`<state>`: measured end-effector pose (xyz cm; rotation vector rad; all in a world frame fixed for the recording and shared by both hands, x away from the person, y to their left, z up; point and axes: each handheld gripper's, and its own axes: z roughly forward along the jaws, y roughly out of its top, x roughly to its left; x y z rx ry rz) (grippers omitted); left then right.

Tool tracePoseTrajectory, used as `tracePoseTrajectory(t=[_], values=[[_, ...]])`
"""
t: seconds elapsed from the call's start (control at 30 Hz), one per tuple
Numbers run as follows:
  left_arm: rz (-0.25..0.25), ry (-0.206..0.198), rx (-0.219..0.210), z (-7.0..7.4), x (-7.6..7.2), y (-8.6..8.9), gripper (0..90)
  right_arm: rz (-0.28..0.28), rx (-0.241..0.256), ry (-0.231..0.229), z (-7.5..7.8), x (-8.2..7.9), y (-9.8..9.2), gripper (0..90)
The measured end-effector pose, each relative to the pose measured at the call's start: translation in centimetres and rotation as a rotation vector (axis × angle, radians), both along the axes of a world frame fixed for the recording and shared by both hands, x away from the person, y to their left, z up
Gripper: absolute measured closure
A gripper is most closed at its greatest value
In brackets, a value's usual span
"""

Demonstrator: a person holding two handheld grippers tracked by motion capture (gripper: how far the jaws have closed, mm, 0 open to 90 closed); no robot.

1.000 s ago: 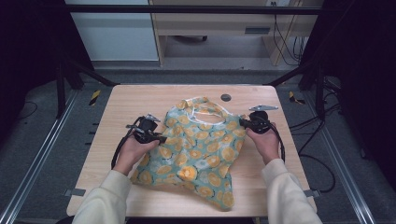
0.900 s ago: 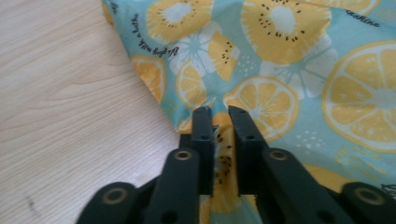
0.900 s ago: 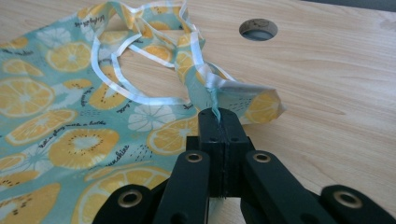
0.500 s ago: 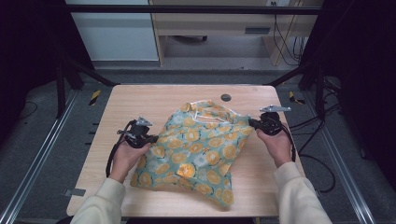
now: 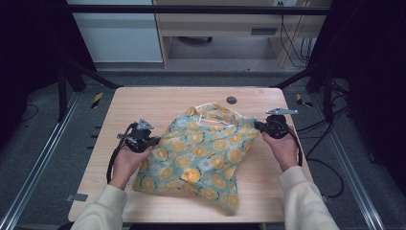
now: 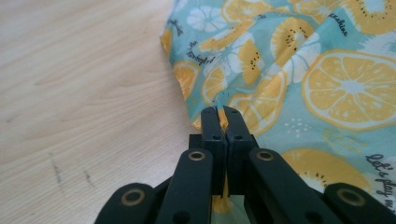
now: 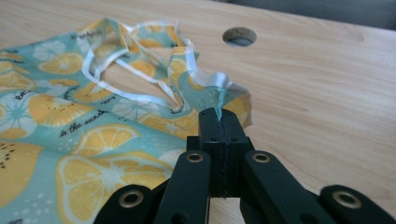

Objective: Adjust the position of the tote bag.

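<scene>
A teal cloth bag [image 5: 201,155] printed with orange slices lies spread on the wooden table [image 5: 143,103], its white-trimmed handles [image 5: 210,115] toward the far side. My left gripper [image 5: 154,141] is shut on the bag's left edge [image 6: 219,105], the fabric pinched between the jaws. My right gripper [image 5: 258,125] is shut on the bag's right edge near the handles, a fold of cloth [image 7: 217,95] sticking up from its jaws. The bag [image 7: 70,140] is stretched between the two grippers.
A round hole [image 5: 231,100] sits in the table beyond the bag, also near the right gripper [image 7: 239,36]. Bare wood [image 6: 84,93] lies to the left of the bag. The table's front edge is close under the bag's lower corner [image 5: 230,201].
Both grippers have moved apart, left going left and right going right, each holding an edge. The bag has been pulled wider and flatter between them.
</scene>
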<state>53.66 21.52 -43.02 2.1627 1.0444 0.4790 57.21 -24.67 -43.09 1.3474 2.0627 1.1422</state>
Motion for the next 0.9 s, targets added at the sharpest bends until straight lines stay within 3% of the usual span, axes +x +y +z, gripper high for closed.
tracePoseTrajectory(t=[0.17,0.3,0.43,0.53,0.63,0.9], values=[[0.009,-0.059,-0.009,1.2,-0.9,0.2,89.9,0.007,0.022,-0.054,1.5,-0.9,0.1,90.0],[0.010,-0.120,-0.018,2.5,-2.5,0.5,89.9,0.016,0.045,-0.102,2.9,-2.3,-0.1,90.0],[0.011,-0.160,-0.014,3.4,-3.7,0.5,89.9,0.026,0.030,-0.155,4.3,-3.7,0.0,90.0],[0.011,-0.177,-0.004,3.9,-4.4,0.6,89.9,0.028,0.035,-0.186,5.2,-4.7,0.0,90.0],[0.019,-0.189,-0.020,4.0,-4.9,0.8,89.9,0.039,0.041,-0.221,5.8,-6.0,0.1,90.0],[0.022,-0.210,-0.039,3.7,-5.3,1.2,90.0,0.057,0.028,-0.246,5.5,-6.9,0.1,90.0]])
